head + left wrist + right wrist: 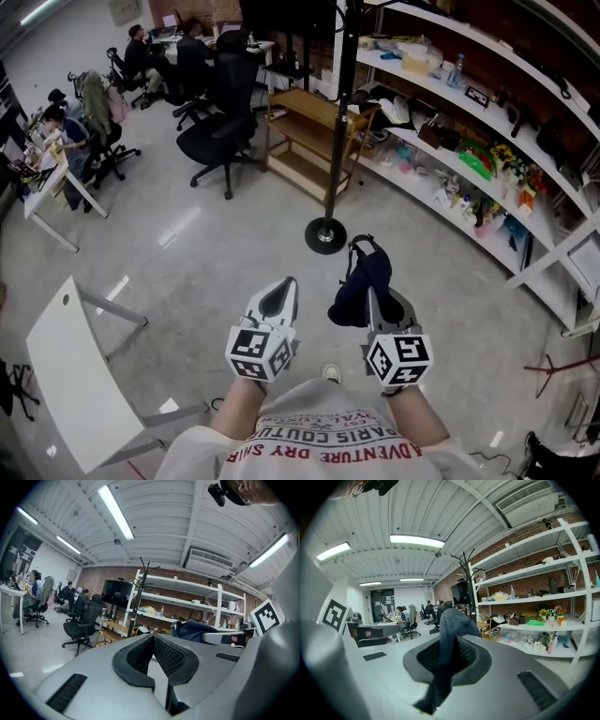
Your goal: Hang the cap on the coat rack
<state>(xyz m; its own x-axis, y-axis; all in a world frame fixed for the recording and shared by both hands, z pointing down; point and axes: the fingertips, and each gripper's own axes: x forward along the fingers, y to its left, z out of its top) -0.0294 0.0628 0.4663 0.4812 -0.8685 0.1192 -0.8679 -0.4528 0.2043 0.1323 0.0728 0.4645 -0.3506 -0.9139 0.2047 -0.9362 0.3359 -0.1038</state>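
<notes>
While the person is standing well apart from the coat rack [338, 122], the right gripper [371, 292] is clamping a fold of the dark blue cap [362, 281]. The cap's bulk is bunching at and just beyond the jaw tips, above the bare floor. The left gripper [284, 292] is hanging beside it with its jaws drawn together at the tips and nothing between them, so it is lending the cap no support.

Likely hazards:
- **Slipping.** The grip is biting only soft fabric, as the right gripper view shows, so the cap may be sliding out during the raise to the hooks [464, 557].
- **Poor sight of the target.** The hooks are lying outside the head view, and the cloth is rising across the middle of the right gripper view and covering part of the line to the rack. The cap may therefore be missing a prong.
- **Tipping.** The rack is standing on a small round base [325, 235]. A sideways push on the pole may be rocking it toward the shelving [469, 141] just beside it.
</notes>
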